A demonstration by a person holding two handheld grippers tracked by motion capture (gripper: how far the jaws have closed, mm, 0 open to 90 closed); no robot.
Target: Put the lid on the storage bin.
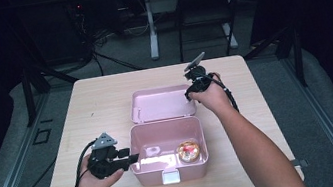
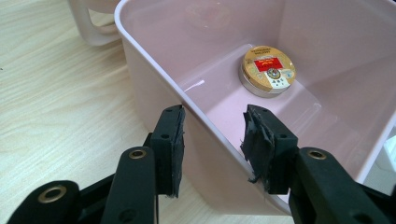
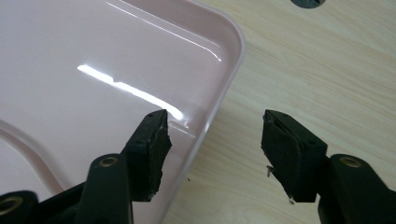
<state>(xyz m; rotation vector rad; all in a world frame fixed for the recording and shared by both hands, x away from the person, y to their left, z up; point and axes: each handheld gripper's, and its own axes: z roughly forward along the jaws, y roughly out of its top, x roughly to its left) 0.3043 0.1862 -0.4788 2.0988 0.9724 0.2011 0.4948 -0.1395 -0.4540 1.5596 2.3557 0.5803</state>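
Wooden table, pink lid's edge between right hand-held gripper jaws

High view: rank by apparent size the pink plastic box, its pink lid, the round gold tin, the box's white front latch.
1. Pink plastic box
2. Pink lid, slightly smaller, though it lies farther from the camera, so the gap is unsure
3. Round gold tin
4. White front latch, close to the tin

Glossy pink plastic on the box, smooth walls catching white glare. The lid at the box's twelve o'clock shines the same way, slick and streaked with reflections. Inside, the round tin looks metal, gold printed top, silvery rim. The table is pale wood-grain, matt. The gripper pads are black, rough, frayed at their edges.
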